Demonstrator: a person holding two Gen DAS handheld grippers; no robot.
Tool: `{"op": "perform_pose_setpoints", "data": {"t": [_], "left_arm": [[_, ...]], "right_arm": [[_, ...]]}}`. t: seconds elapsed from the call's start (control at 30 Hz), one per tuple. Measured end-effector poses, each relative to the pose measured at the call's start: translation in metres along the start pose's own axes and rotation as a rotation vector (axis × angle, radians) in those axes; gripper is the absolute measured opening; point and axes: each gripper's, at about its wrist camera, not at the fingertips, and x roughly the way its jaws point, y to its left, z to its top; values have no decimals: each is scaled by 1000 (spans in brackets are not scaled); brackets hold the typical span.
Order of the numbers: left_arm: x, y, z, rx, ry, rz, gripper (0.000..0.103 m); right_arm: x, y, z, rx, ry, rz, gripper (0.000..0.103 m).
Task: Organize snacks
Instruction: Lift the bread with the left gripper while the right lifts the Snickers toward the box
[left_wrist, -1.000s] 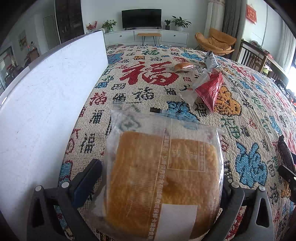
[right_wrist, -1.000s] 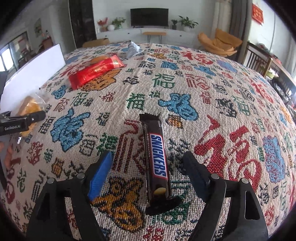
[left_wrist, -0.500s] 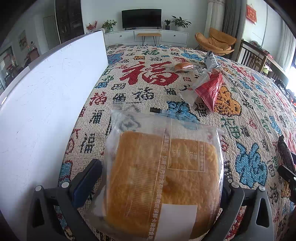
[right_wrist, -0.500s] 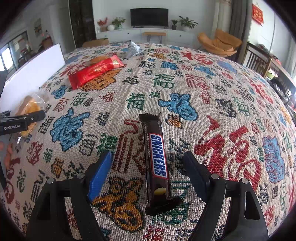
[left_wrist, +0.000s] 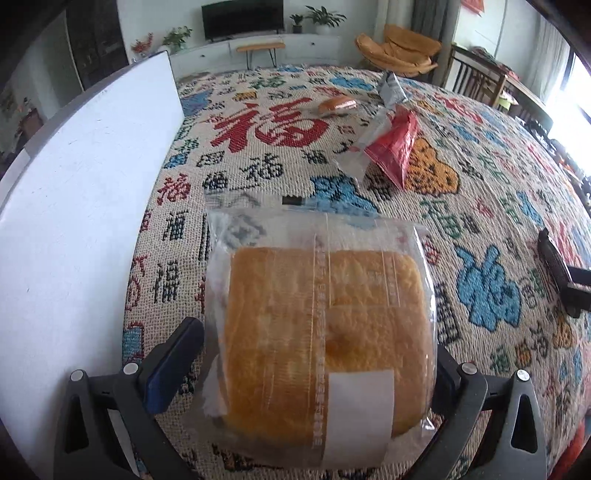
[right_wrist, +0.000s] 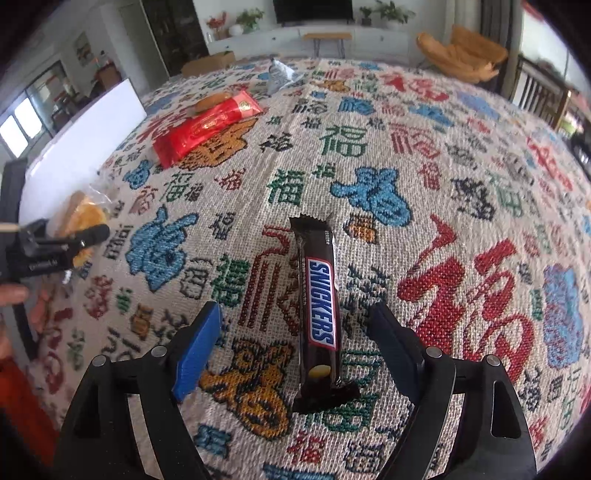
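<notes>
Cake packet (left_wrist: 325, 343) hides, perhaps touches, left gripper's (left_wrist: 314, 365) right pad.

The clear-wrapped square golden sponge cake (left_wrist: 325, 332) covers the right finger of the left gripper (left_wrist: 314, 365), so contact there cannot be judged. The white flat board (left_wrist: 74, 206) runs off the left edge. Print on the small crumpled silver packet (right_wrist: 279, 74) is unreadable.

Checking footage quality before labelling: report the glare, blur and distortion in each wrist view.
Left wrist view: fisheye bends the white board; the window at the right edge is blown out; the bagged cake is soft, its print unreadable. Right wrist view: the Snickers bar is sharp, the cloth bulges, corners go dark.
</notes>
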Motion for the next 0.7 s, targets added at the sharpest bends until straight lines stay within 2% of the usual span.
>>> {"op": "perform_pose_setpoints", "data": {"t": [0.07,0.13,0.2,0.27,0.3,0.33,0.4,0.47,0.53,0.6,0.7], "left_arm": [[-2,0,2,-6,35,-28,103],[-4,-2,4,-10,57,-67,103],[-3,-6,4,0,67,-58,103],[0,-10,4,11,68,-41,101],[-1,-11,3,11,57,-29,98],[-4,-11,1,8,38,-17,88],[-9,-7,-2,-6,9,-50,80],[-18,-2,-6,-41,-9,-95,70],[-33,2,-12,-95,-38,-136,70],[-60,7,-23,-175,-98,-219,70],[-104,13,-40,-271,-187,-343,70]], "right_arm": [[-7,-20,14,124,45,107,83],[-13,-37,26,219,75,138,83],[-8,-42,36,232,132,111,83],[1,-36,40,185,185,73,81],[3,-33,40,167,192,52,81],[6,-28,37,145,194,24,80],[10,-17,32,93,182,3,59],[9,-8,28,27,143,-41,18],[5,-9,24,33,126,-32,18],[-7,-12,23,91,97,28,18],[-36,0,27,110,38,119,18]]}}
